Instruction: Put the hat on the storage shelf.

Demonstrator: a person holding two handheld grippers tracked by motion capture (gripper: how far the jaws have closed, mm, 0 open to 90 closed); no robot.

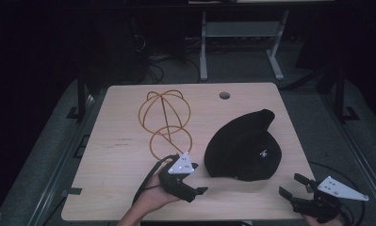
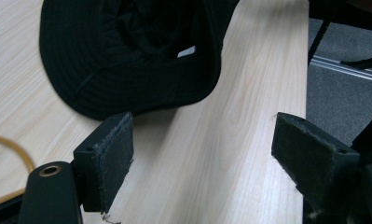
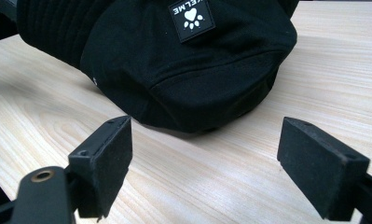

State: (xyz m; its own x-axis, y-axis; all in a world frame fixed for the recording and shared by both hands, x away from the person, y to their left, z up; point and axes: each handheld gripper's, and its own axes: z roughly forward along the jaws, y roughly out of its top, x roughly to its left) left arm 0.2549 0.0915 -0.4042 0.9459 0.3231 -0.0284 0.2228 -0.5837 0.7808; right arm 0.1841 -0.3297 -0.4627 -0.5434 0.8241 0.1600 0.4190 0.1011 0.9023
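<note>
While the black hat point(image 1: 244, 147) lies on the right half of the light wooden table point(image 1: 110, 160), both grippers wait at the near edge with their jaws spread wide and nothing between them. In the high view the left gripper point(image 1: 197, 179) sits just left of the hat, near its lower left rim, held by a hand point(image 1: 150, 200) that comes in from the bottom. The right gripper point(image 1: 293, 185) hovers at the table's near right corner, just below and to the right of the hat, not touching it.

In the left gripper view the hat point(image 2: 127, 56) fills the upper left, its brim curving down to end just above the left jaw's pad; whether the pad touches the brim cannot be told. The bare wood between the two jaws is free, and the left gripper point(image 2: 202, 154) points along the table's right portion toward its far edge.

In the right gripper view the hat point(image 3: 174, 70) lies straight ahead, just beyond the jaw tips, with its rounded crown facing the camera and a small square label point(image 3: 191, 17) with a paw mark near the top. The right gripper point(image 3: 204, 158) has a clear strip of table between its jaws and the hat's edge.

A bent loop of orange wire point(image 1: 166, 122) lies on the table to the left of the hat, just beyond the left gripper.
</note>
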